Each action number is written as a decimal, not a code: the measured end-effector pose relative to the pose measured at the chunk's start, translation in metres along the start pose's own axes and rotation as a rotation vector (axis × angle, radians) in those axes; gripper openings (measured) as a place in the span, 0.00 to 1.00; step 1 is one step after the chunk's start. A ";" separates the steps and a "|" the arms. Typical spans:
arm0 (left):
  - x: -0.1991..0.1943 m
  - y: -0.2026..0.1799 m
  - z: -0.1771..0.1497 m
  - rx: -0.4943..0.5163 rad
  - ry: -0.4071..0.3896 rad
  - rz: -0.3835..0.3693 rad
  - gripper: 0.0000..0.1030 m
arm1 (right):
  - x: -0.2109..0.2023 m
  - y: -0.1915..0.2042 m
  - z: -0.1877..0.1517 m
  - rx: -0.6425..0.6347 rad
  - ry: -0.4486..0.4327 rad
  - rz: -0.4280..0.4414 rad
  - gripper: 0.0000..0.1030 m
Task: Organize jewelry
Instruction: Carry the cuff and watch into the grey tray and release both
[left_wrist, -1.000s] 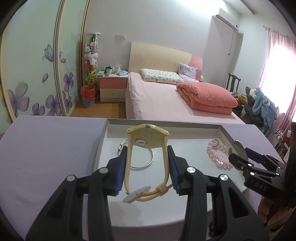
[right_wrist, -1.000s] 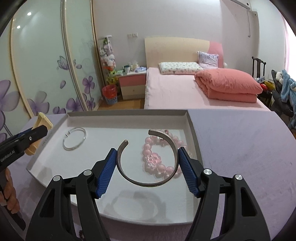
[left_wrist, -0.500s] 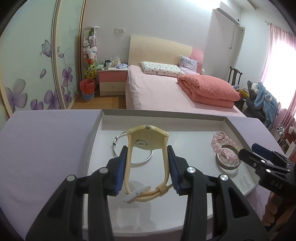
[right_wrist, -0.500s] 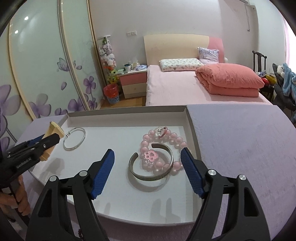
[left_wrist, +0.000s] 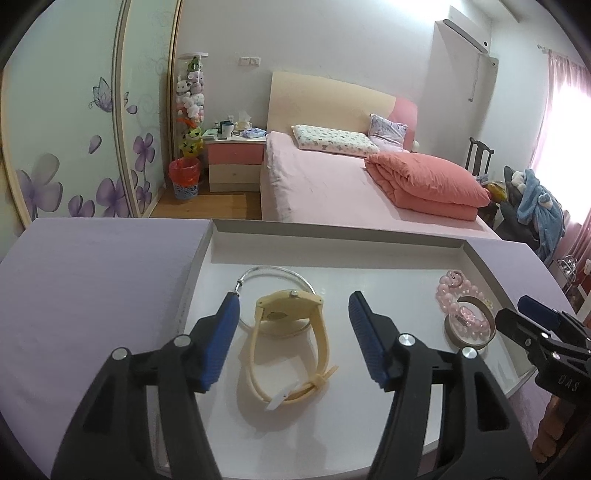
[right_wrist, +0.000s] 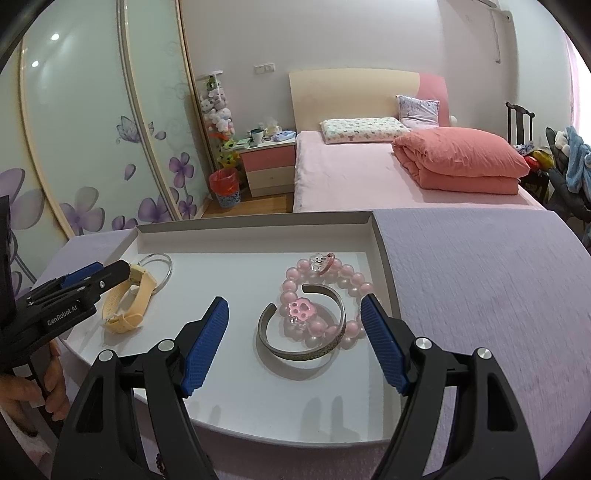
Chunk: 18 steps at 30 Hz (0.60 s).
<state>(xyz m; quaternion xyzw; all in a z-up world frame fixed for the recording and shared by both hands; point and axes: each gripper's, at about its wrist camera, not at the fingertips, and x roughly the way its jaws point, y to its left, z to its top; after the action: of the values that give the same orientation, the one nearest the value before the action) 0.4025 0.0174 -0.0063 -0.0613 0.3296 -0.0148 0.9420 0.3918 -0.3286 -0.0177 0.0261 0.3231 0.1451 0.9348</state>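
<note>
My left gripper (left_wrist: 293, 321) stands wide open, its blue pads (left_wrist: 221, 343) clear on either side of the cream watch (left_wrist: 290, 343). The watch lies on the white floor of the tray (left_wrist: 332, 236), touching neither pad. Its long axis runs away from me along the fingers: the face sits at the far end, tipped up on edge, and the buckled strap loop with its free tail points back toward me and a little to the right. The face end overlaps the near arc of a thin silver hoop bangle (left_wrist: 275, 273), which lies flat just beyond it toward the tray's left wall.

My right gripper (right_wrist: 295, 317) is also spread open and holds nothing. Between its pads (right_wrist: 205, 347), resting on the tray floor, lies the silver cuff bangle (right_wrist: 306, 350); its gap faces away from me and to the left, its closed curve toward me. It lies across the pink bead bracelet (right_wrist: 291, 284), whose paw-shaped charm (right_wrist: 301, 308) shows inside the cuff and whose clear charm (right_wrist: 319, 260) sits at the far end. This pair sits near the tray's right wall, well apart from the watch.

The tray rests on a lilac tablecloth (right_wrist: 480, 295).
</note>
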 end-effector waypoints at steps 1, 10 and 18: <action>0.000 0.000 0.001 -0.001 -0.001 0.001 0.59 | 0.000 0.000 0.000 -0.002 -0.001 0.000 0.72; -0.013 0.002 -0.001 0.000 -0.015 0.014 0.59 | -0.007 0.004 -0.001 -0.017 -0.006 -0.005 0.71; -0.060 0.015 -0.024 0.033 -0.018 -0.003 0.59 | -0.038 0.005 -0.029 -0.049 0.038 0.007 0.62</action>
<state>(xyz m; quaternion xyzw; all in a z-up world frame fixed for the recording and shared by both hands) 0.3407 0.0342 0.0099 -0.0463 0.3207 -0.0208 0.9458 0.3442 -0.3361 -0.0168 0.0013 0.3369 0.1566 0.9284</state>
